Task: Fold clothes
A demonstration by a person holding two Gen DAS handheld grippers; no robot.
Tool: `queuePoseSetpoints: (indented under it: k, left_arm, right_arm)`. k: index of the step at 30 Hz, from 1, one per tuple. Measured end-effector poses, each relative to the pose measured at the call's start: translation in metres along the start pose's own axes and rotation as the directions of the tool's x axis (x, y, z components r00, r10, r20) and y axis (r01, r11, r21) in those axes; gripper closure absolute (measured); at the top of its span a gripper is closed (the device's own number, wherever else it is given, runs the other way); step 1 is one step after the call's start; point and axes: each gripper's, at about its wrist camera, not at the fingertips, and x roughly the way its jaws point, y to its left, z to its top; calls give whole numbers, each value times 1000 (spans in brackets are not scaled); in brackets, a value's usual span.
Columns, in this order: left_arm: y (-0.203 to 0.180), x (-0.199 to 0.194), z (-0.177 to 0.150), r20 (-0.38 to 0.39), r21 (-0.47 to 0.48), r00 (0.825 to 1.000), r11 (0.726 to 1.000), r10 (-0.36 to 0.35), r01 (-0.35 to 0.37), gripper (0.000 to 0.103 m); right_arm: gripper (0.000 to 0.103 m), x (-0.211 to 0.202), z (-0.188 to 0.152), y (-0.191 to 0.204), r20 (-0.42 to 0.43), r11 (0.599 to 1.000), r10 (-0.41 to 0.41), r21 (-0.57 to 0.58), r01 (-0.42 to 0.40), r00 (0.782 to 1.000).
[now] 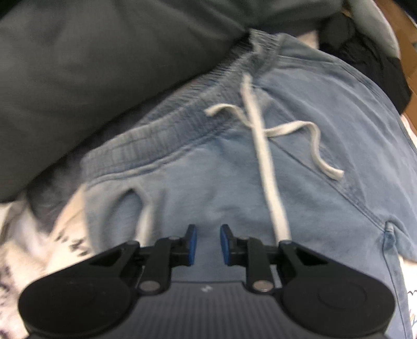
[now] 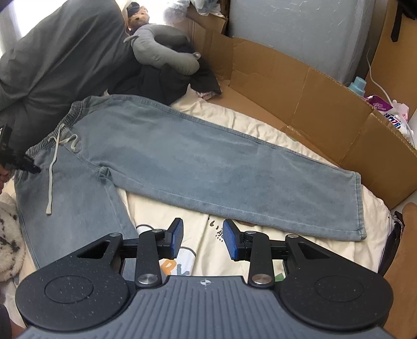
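Blue jeans point(image 2: 198, 161) spread flat on cream bedding point(image 2: 260, 125), waistband point(image 2: 52, 130) toward 10 o'clock in the right wrist view, one leg stretched toward 4 o'clock, hem point(image 2: 361, 206) lying near the bedding's edge; other leg running down toward 7 o'clock, partly hidden behind the right tool; white drawstring point(image 2: 52, 167) trailing from the waistband down the front toward 7 o'clock.

Left tool point(image 1: 208, 243) hovering close above the jeans just below the waistband; blue pads point(image 1: 192, 242) standing a narrow gap apart, only denim seen through the gap, nothing pinched; contact with the cloth cannot be told through the blur. In that view, ribbed waistband point(image 1: 156, 135) curving from 8 o'clock up to 12 o'clock; drawstring point(image 1: 263, 146) knotted loosely at centre, one long end dropping toward the tool's right finger, a shorter end curling toward 3 o'clock.

Right tool point(image 2: 203, 238) poised over the bedding between the two legs, pads point(image 2: 230, 241) moderately apart, gripping nothing; printed cartoon pattern on the sheet visible between and beneath the fingers.

Grey pillow point(image 2: 60, 60) at 10 to 11 o'clock, touching the waistband end; grey neck cushion point(image 2: 161, 49) and dark clothing point(image 2: 166, 83) at 12 o'clock; small teddy bear point(image 2: 138, 15) above them; cardboard box flaps point(image 2: 325, 104) lining the bed from 1 to 3 o'clock; blue-capped bottle point(image 2: 358, 86) and packets beyond the cardboard at 2 o'clock; spotted fleece point(image 2: 7, 234) at 8 o'clock.
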Motion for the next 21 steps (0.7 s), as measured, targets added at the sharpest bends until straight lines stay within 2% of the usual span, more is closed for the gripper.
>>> queuePoseSetpoints:
  k: [5,12,14,15,21]
  left_arm:
    - [25,-17,-22,-17,-78,1000,997,4,-5,82]
    - [49,-27,-49,-86,-192,996,981,-11,-6,81]
    - [55,-29,-59,-101,-226,995,974,-16,-7,77]
    - [56,-30,-62,-107,-243,994,970,-20,-6,71]
    - [59,-35,-71,-102,-327,992,944,-75,38,66]
  right_arm:
    - [62,-6,2,0,19,1000,3,-8,-3,1000]
    - [62,-13,10,1,14,1000,-7,-6,7,1000]
    - [62,-14,17,3,1,1000,-6,0,6,1000]
    - [62,-14,21,5,-4,1000,-3,5,3,1000]
    - [61,-13,37,20,-14,999,39,5,-39,999]
